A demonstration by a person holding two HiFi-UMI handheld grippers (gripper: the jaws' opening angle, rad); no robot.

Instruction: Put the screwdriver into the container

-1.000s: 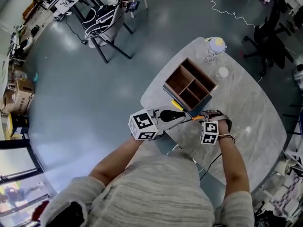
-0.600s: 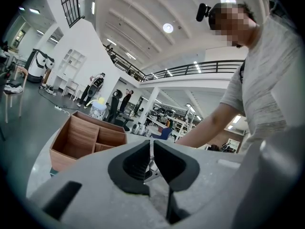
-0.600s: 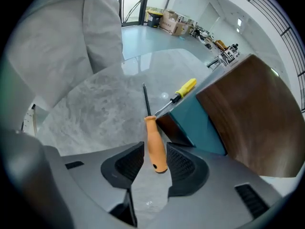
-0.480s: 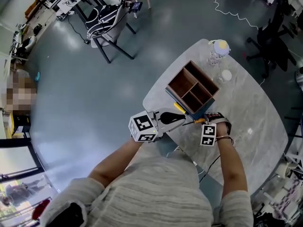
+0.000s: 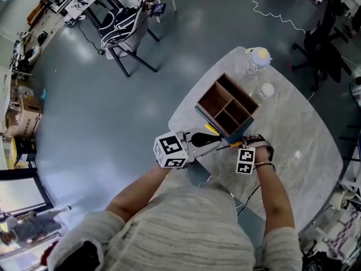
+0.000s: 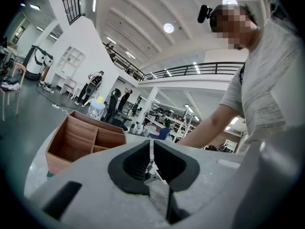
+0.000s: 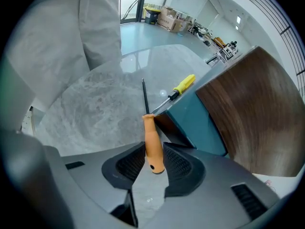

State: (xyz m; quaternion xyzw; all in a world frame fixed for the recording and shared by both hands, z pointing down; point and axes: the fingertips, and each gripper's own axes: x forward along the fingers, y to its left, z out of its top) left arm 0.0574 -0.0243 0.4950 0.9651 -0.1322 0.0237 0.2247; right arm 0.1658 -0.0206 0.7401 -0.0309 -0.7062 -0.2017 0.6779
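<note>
So, the right tongs (image 7: 153, 152) are clamped on the orange screwdriver (image 7: 151, 132), gripping its smooth, rounded plastic handle. Its long axis runs nearly in line with the tongs and steeply downward. The thin dark metal shaft points away from them at the worktop (image 5: 293, 134), just off the container's near corner. Can't tell whether the tip actually touches the surface.

The container (image 5: 211, 88) is an open-topped box of brown wood grain, split by thin dividers into a few compartments. A teal base (image 7: 193, 116) shows at its foot. A second screwdriver (image 7: 183, 84), with a yellow handle, lies against that base on the container's near side, its silvery shaft aimed toward the orange one.

The left tongs (image 6: 150, 152) are closed with nothing between them, held about level just off the container's near side. The worktop is a rounded slab with grey marbled veining, a bit glossy.
</note>
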